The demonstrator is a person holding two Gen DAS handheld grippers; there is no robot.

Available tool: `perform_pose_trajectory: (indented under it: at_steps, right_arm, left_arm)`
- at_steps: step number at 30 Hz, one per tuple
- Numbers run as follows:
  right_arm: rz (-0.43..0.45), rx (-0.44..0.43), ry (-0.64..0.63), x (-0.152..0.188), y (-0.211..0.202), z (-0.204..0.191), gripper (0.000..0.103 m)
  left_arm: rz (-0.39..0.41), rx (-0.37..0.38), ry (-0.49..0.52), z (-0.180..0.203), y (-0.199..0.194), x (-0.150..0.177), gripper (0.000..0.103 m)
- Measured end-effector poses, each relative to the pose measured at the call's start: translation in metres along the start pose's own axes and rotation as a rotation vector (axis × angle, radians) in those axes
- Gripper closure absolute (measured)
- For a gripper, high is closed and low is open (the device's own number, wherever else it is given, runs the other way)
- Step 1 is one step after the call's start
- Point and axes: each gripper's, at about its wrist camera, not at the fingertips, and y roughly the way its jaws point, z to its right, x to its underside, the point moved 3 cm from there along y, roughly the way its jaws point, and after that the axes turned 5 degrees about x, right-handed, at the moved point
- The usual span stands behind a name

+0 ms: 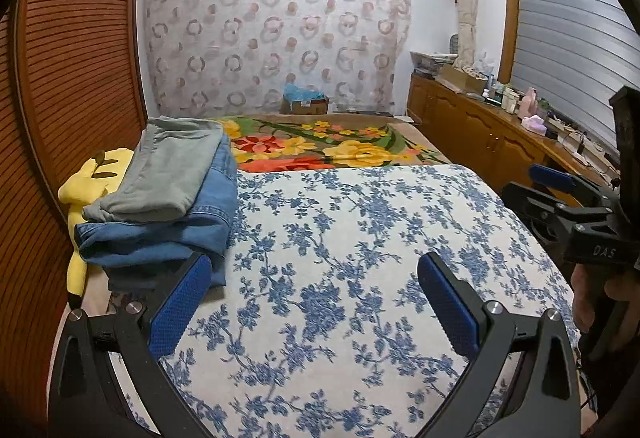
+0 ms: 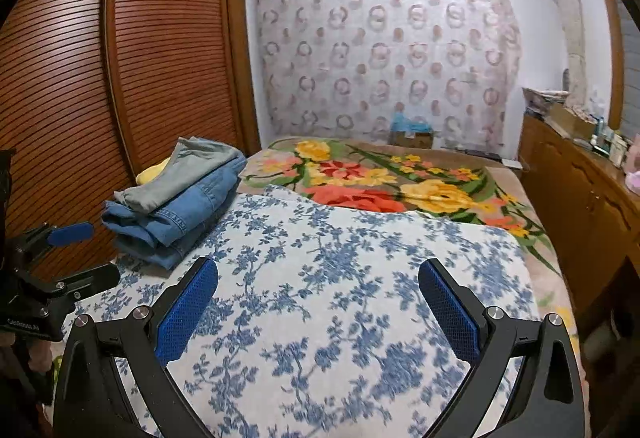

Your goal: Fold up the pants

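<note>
Left wrist view, left gripper [image 1: 314, 298]: held low over the bed, aimed along it toward the far curtain; its blue pads [image 1: 180, 312] are spread wide with nothing between them, above the blue-and-white floral cloth [image 1: 340, 238].
Left wrist view, right gripper [image 1: 532, 194]: enters from the right edge, held by a hand [image 1: 588, 302] at the lower right; one blue pad and one dark finger stand apart, gripping nothing.
Left wrist view, pants: a folded grey pair [image 1: 168, 170] lies on top of folded blue jeans [image 1: 168, 234], the stack sitting at the left edge of the bed, just beyond the left finger.
Left wrist view, yellow plush toy [image 1: 90, 182]: partly under and beside the stack, against the slatted wooden wardrobe [image 1: 72, 78].
Left wrist view, cardboard box [image 1: 306, 104]: at the far end of the bed, with blue material showing at its top.

Right wrist view, right gripper [image 2: 318, 302]: held low over the floral cloth [image 2: 340, 278], pointing toward the curtain [image 2: 380, 54]; fingers spread wide, empty.
Right wrist view, left gripper [image 2: 82, 252]: at the left edge, its fingers parted and empty, close to the near end of the stack but not visibly touching it.
Right wrist view, pants: grey pair [image 2: 180, 174] on blue jeans [image 2: 176, 218], at the bed's left side beside the wardrobe [image 2: 120, 58]; a sliver of the yellow toy [image 2: 150, 174] shows behind.
Right wrist view, bedding: a flowered blanket [image 2: 380, 182] covers the far half of the bed, its near edge overlapped by the floral cloth.
Right wrist view, wooden cabinet [image 2: 572, 198]: along the right wall, its top crowded with small items too blurred to identify.
</note>
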Motion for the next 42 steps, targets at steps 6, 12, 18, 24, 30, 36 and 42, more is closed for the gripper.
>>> perform_pose_trajectory:
  at_steps: [6,12,18,24,30,36,42]
  right_arm:
    - [0.011,0.031,0.021,0.007,-0.029,0.002,0.002]
    - [0.033,0.049,0.041,0.006,-0.045,0.002,0.002]
    - [0.072,0.077,0.059,0.001,-0.067,0.006,0.002]
    - [0.123,0.099,0.074,0.003,-0.088,0.008,0.002]
    - [0.14,0.122,0.082,0.006,-0.089,0.008,0.002]
    - [0.143,0.117,0.08,0.008,-0.087,0.007,0.002]
    - [0.146,0.113,0.08,0.009,-0.084,0.008,0.002]
  left_arm:
    - [0.009,0.016,0.016,0.017,-0.009,-0.002,0.0]
    - [0.044,0.03,0.024,0.031,-0.027,-0.011,0.0]
    - [0.094,0.033,0.025,0.036,-0.046,-0.023,0.0]
    - [0.136,0.034,0.028,0.039,-0.061,-0.029,0.0]
    - [0.158,0.016,0.038,0.038,-0.071,-0.03,0.0]
    - [0.154,0.008,0.033,0.035,-0.07,-0.029,0.0]
    - [0.154,0.009,0.033,0.035,-0.07,-0.029,0.0]
